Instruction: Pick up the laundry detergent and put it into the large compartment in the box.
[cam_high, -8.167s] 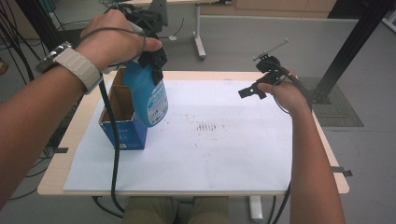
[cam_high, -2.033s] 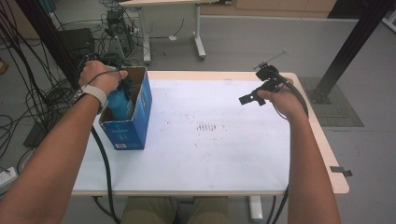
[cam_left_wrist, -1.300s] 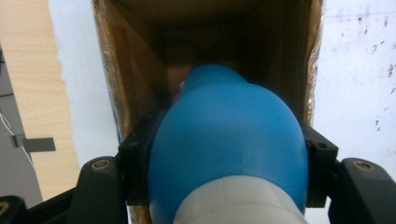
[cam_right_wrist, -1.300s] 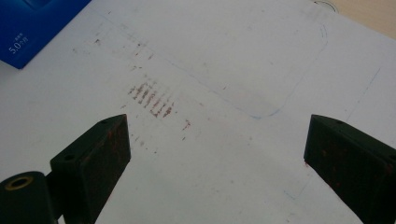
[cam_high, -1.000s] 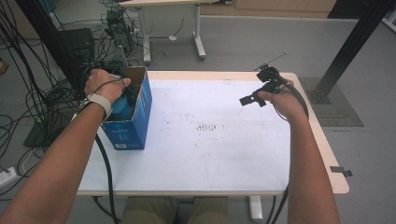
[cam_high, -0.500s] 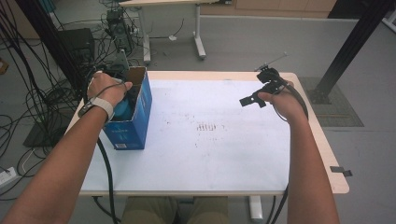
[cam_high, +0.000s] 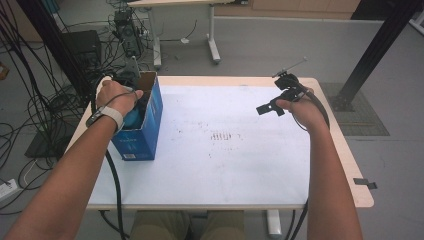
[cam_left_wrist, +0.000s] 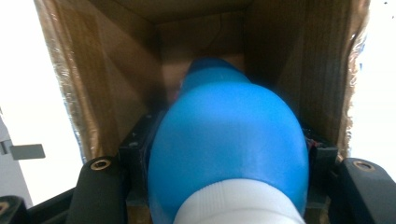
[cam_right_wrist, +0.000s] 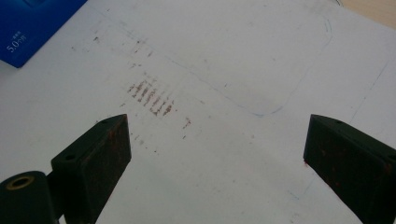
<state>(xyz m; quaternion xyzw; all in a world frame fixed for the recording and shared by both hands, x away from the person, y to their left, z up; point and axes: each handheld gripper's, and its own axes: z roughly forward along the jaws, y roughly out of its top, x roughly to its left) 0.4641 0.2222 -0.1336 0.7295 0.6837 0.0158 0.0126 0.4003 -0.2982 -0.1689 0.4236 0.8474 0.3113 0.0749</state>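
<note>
White paper (cam_high: 220, 150) is seen covering most of the wooden desk (cam_high: 350, 175), nearest the person, and it is marked near its middle with a patch of small brownish scuffs (cam_high: 222, 136); a thin pencilled outline with a rounded corner is drawn on it in the right gripper view. Nothing lies between the two forearms on this sheet.

At the left, the left forearm, with a pale wristband (cam_high: 111, 116), is stretched forward and the left hand (cam_high: 117, 95) is bent down over the open top of the blue cardboard box (cam_high: 142, 135), which stands upright on the left part of the desk. The left tool (cam_left_wrist: 210, 186) is lowered into the box, its jaws pressed against both sides of the blue bottle (cam_left_wrist: 229, 140), just above the white ribbed cap (cam_left_wrist: 238, 203). The bottle is held inside the box between the brown inner walls, its far end pointing toward the bottom.

At the right, the right hand (cam_high: 300, 107) is raised over the far right part of the desk, well apart from the box. The right tool (cam_right_wrist: 217, 154) is held with its jaws spread wide and with nothing between them, aimed down at the scuffed paper.

Beyond the desk, grey floor, tangled black cables (cam_high: 30, 100) and another table's legs (cam_high: 212, 35) are seen.
</note>
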